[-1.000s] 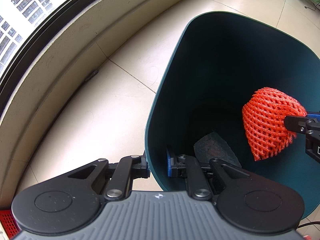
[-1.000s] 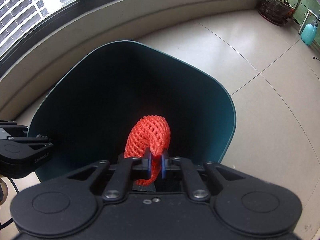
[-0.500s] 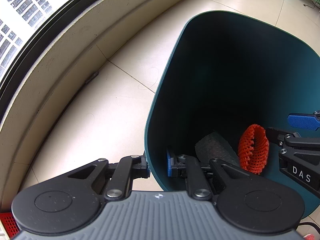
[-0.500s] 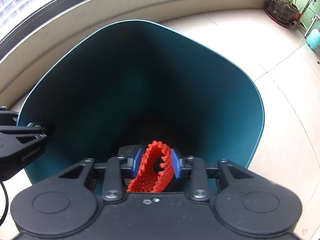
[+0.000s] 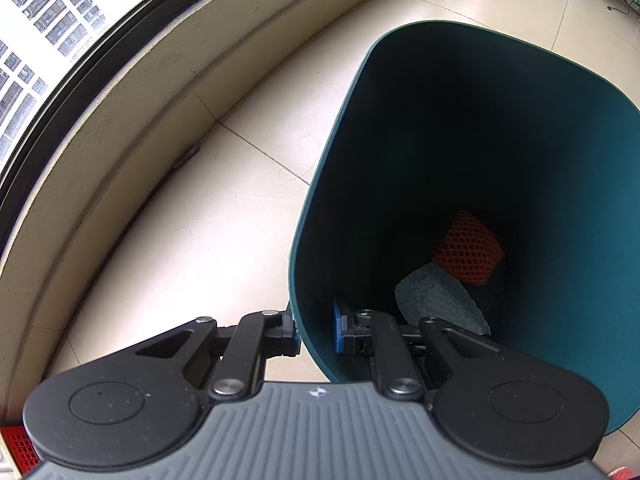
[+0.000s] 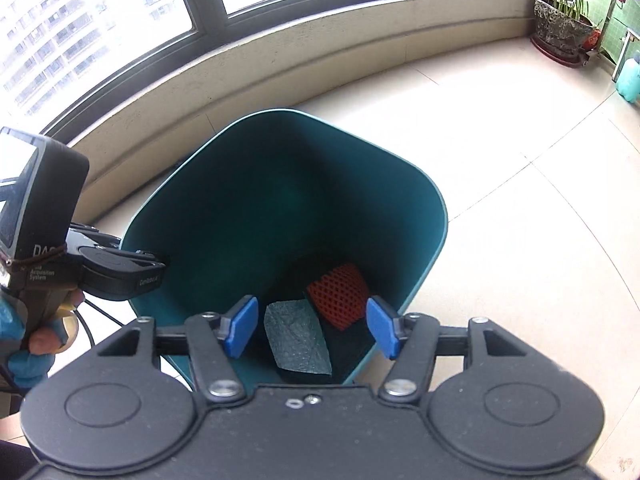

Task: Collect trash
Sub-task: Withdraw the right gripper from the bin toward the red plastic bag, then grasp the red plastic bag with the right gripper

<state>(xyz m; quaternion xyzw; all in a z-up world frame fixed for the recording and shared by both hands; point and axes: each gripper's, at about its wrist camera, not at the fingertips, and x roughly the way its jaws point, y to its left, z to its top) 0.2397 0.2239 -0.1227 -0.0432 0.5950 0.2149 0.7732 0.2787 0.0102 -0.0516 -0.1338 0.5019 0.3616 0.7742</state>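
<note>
A dark teal trash bin [image 5: 580, 128] [image 6: 224, 216] stands on the tiled floor. My left gripper [image 5: 316, 330] is shut on its near rim, one finger outside and one inside. An orange foam net [image 5: 468, 248] [image 6: 340, 294] lies at the bottom of the bin beside a grey-green crumpled sheet [image 5: 438, 300] [image 6: 296, 336]. My right gripper [image 6: 312, 326] is open and empty above the bin's mouth. The left gripper's body [image 6: 120, 268] shows at the bin's left rim in the right wrist view.
A low curved wall with windows [image 6: 280, 60] runs behind the bin. A potted plant [image 6: 562, 28] and a teal bottle [image 6: 630, 78] stand at the far right. A red item [image 5: 18, 446] sits at the lower left edge.
My right gripper opened and let go of the orange net, which dropped to the bin's bottom. The right gripper then rose out of the bin. My left gripper kept its hold on the rim.
</note>
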